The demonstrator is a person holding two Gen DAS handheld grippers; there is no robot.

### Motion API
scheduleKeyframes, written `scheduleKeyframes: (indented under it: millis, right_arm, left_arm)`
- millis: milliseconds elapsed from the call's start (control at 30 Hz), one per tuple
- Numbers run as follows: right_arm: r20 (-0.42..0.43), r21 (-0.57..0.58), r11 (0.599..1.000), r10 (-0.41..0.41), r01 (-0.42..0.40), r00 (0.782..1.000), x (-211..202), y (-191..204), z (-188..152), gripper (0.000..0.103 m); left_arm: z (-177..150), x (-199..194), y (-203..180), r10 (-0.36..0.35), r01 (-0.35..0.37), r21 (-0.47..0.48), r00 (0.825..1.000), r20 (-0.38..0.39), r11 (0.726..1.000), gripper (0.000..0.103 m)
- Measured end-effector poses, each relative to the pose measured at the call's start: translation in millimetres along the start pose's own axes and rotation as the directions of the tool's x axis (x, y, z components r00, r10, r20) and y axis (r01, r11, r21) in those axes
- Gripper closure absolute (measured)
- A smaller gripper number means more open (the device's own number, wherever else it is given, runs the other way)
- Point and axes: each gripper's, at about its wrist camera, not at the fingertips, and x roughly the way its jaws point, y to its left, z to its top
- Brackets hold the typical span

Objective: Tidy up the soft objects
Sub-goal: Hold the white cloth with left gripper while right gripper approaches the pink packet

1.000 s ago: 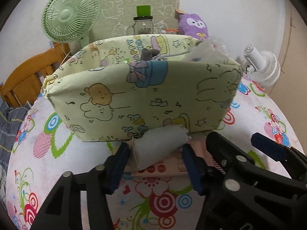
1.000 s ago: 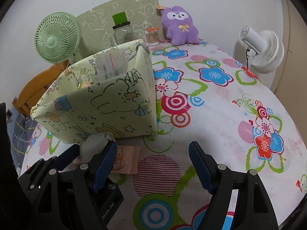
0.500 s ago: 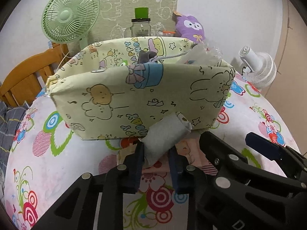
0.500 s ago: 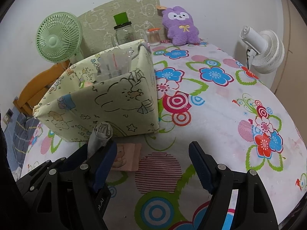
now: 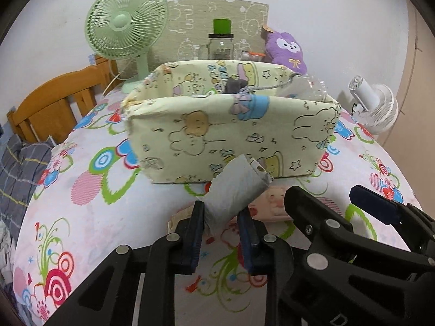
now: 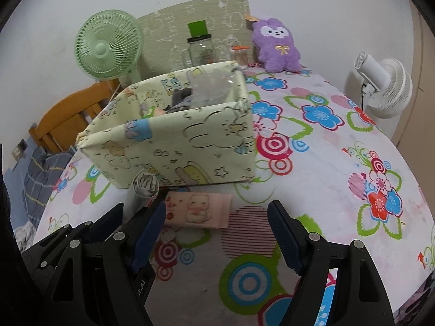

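Observation:
My left gripper [image 5: 221,221] is shut on a rolled grey cloth [image 5: 235,190] and holds it tilted up above the table, in front of the yellow cartoon-print fabric box [image 5: 231,138]. The roll also shows in the right wrist view [image 6: 142,190], beside the box [image 6: 190,141]. A folded pink cloth with a bear print [image 6: 198,210] lies flat on the table before the box. My right gripper [image 6: 217,233] is open and empty above the table, just behind the pink cloth. The box holds a grey item [image 5: 235,84] and clear plastic [image 5: 307,89].
A green fan [image 5: 126,23], a glass jar [image 5: 220,46] and a purple plush toy [image 6: 276,44] stand at the back. A white fan [image 6: 386,87] is at the right edge. A wooden chair [image 5: 57,103] stands left of the table.
My left gripper closed on the grey roll and lifted it off the pink cloth, tilting it up. The right gripper stayed open and rose slightly.

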Motion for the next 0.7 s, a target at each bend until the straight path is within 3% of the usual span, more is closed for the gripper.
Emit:
scheduleKeyframes:
  millis: [267, 700]
  right_arm:
    - [-0.043, -0.044, 0.998, 0.047, -0.049, 0.998, 9.4, 14.5, -5.0, 0.023]
    - [-0.084, -0.154, 0.987, 0.028, -0.041, 0.996, 39.2, 30.2, 0.2, 0.023]
  left_arm:
    - [-9.2, 1.3, 13.2, 0.03, -0.031, -0.026, 0.999, -0.02, 0.999, 0.079]
    - [-8.7, 21.5, 22.1, 0.07, -0.072, -0.023, 0.996, -0.052, 0.997, 0.079]
